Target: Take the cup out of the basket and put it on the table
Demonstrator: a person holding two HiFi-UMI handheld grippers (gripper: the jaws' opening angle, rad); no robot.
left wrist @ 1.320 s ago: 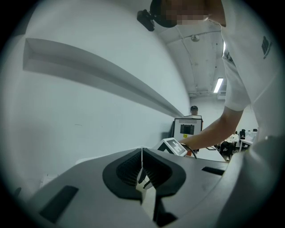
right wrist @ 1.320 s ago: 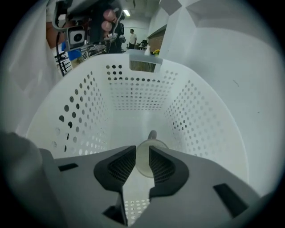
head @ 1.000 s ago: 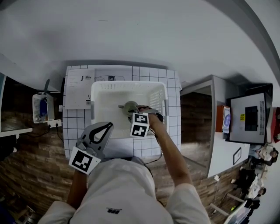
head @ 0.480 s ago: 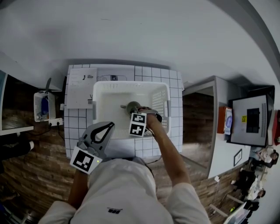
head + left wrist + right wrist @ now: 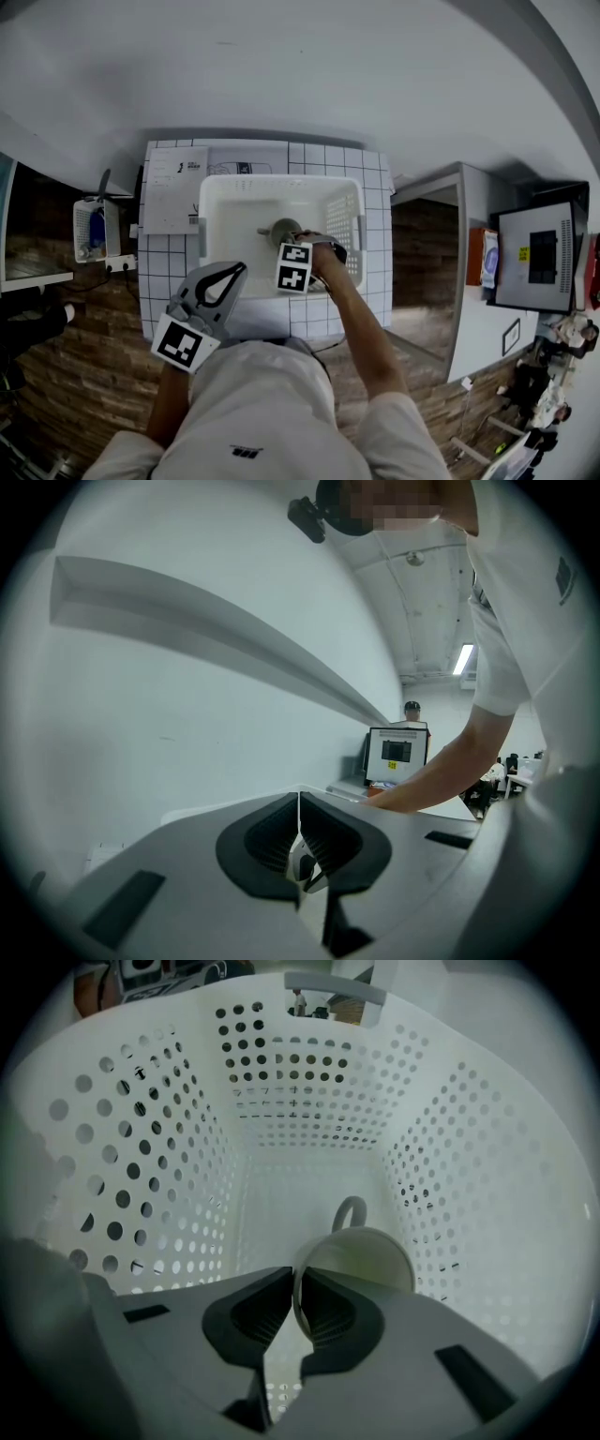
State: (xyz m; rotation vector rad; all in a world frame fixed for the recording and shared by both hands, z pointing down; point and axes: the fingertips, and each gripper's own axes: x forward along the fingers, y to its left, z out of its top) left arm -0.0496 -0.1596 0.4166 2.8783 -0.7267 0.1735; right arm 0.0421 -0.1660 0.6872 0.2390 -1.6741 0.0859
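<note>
- Progress: grasp looks made, nothing placed yet. The cup point(image 5: 284, 228) sits inside the white basket point(image 5: 217, 187), not on the tiled table point(image 5: 373, 216). Lift-out and set-down are both left to do, as I judge it.
- Left: the left gripper point(image 5: 208, 291) is held low near the person's body, at the table's near edge and apart from the basket. In the left gripper view its jaws point(image 5: 298, 803) are pressed together with nothing between them.
- Centre: basket interior is bare apart from the cup point(image 5: 361, 1255). Its handle points away from the right gripper's camera, and the perforated walls point(image 5: 150, 1129) stand all round.
- Right: the right gripper point(image 5: 292, 236) reaches down into the basket. In its own view the jaws point(image 5: 295, 1288) are narrow, pinching the cup's rim wall, one jaw inside the mouth and one outside.
- Cannot tell if the cup is off the basket floor.
</note>
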